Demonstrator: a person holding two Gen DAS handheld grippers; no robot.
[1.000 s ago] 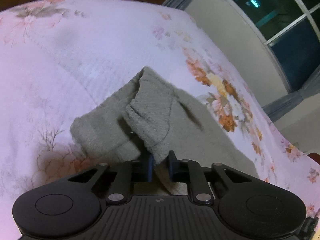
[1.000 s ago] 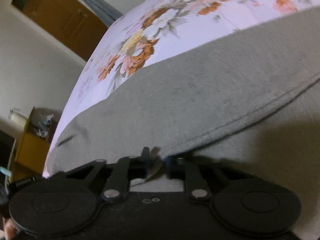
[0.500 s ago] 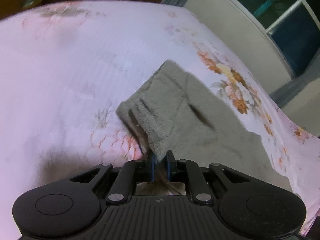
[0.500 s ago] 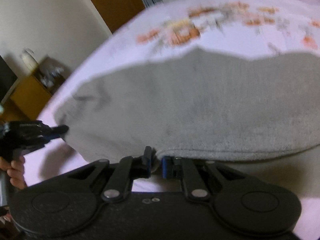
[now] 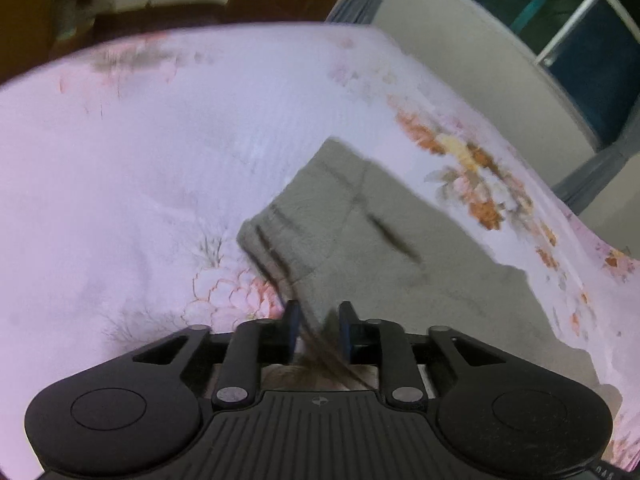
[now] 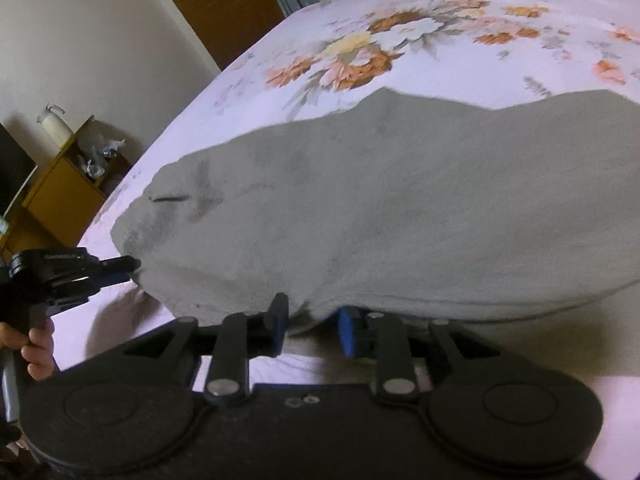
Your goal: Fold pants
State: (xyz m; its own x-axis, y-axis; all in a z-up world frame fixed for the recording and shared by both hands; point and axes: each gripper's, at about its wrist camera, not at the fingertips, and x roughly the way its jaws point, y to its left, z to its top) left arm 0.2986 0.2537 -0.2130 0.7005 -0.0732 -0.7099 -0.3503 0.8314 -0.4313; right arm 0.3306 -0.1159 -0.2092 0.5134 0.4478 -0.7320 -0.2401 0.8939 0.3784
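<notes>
Both sets of jaws have just been opening. My left gripper [image 5: 318,328] now stands narrowly parted, pants [image 5: 360,248] edge loose between the pads, no longer pinched. My right gripper [image 6: 312,330] is the same, the hem slack in the gap. The grey pants lie folded lengthwise on the floral bedsheet [image 5: 140,180], running from 6 toward 1 o'clock in the left view. I judge this fold released and laid; next fold is crosswise.
</notes>
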